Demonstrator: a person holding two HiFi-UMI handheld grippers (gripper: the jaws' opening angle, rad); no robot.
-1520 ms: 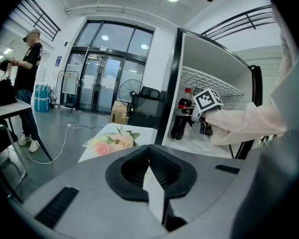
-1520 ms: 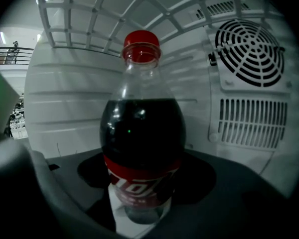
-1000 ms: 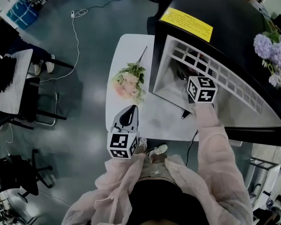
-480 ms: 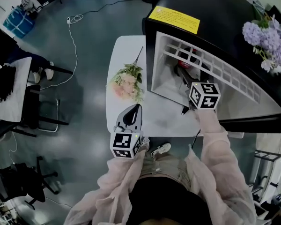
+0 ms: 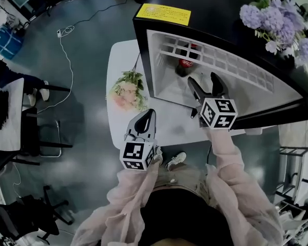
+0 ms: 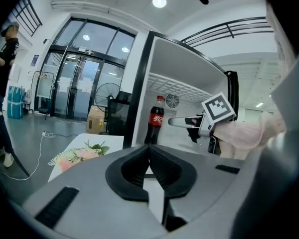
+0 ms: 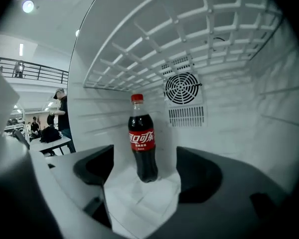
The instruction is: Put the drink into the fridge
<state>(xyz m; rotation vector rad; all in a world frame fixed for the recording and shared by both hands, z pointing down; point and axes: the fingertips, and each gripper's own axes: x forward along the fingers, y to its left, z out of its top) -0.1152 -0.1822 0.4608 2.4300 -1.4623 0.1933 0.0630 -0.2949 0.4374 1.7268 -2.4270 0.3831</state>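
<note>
one drink (image 7: 142, 138), a red-labelled cola bottle, stands upright deep inside the fridge (image 5: 231, 14), near its back wall and just below the fan grille. right gripper (image 5: 204, 82) hovers at the fridge's mouth, jaws spread wide with nothing in them, the bottle beyond their tips and apart from both. left gripper (image 5: 143, 124) waits outside the fridge, jaws pressed together on nothing. placing looks done; likely only backing clear remains.
</note>
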